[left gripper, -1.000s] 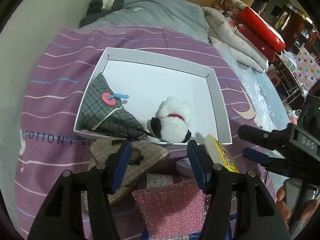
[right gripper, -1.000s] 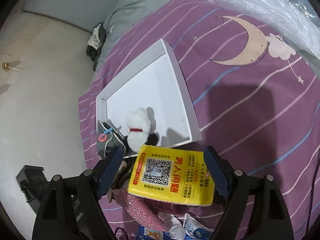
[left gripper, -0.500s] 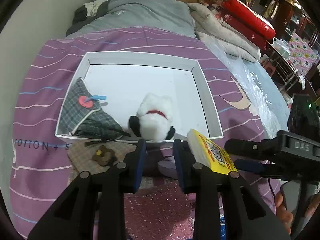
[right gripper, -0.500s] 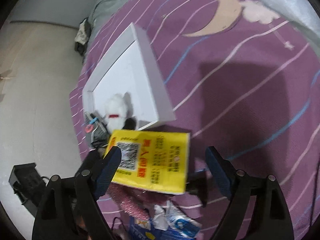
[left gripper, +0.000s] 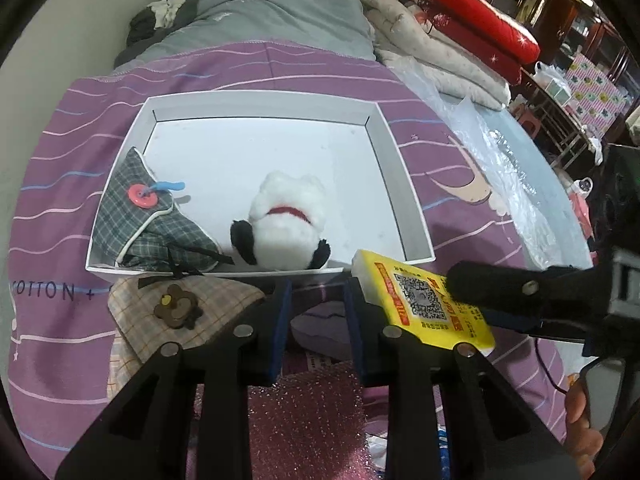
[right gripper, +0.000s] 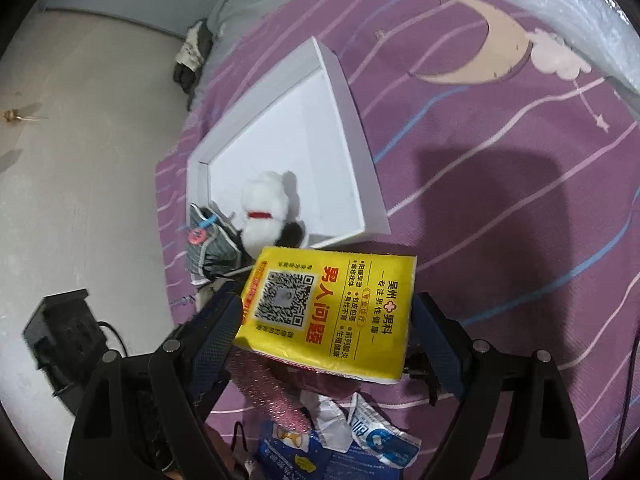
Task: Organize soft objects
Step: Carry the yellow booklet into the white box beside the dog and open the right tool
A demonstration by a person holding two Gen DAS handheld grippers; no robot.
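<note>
— Soft objects, where are they lying now?
— A white-and-black plush toy with a red collar (left gripper: 286, 228) and a grey plaid cloth pouch with a pink button (left gripper: 150, 224) are resting inside the shallow white cardboard tray (left gripper: 404, 184) on the purple striped bedspread (left gripper: 52, 184). A beige checked pouch with a brown bear patch (left gripper: 180, 312) is lying just outside the tray's near wall, and a pink glittery sponge (left gripper: 304, 420) is sitting under the left claw.
— Is anything crowding the way?
— The tray's near wall is standing between the claws and the toy.
— And the claws?
— The left claw (left gripper: 316, 320) has just been narrowing; its pads are standing near each other over a pale purple item I cannot identify, and whether they are pinching it I cannot tell. The right claw (right gripper: 326, 312) is spreading wide, gripping a flat yellow soft packet printed with a QR code (right gripper: 332, 308) by its two side edges.
</note>
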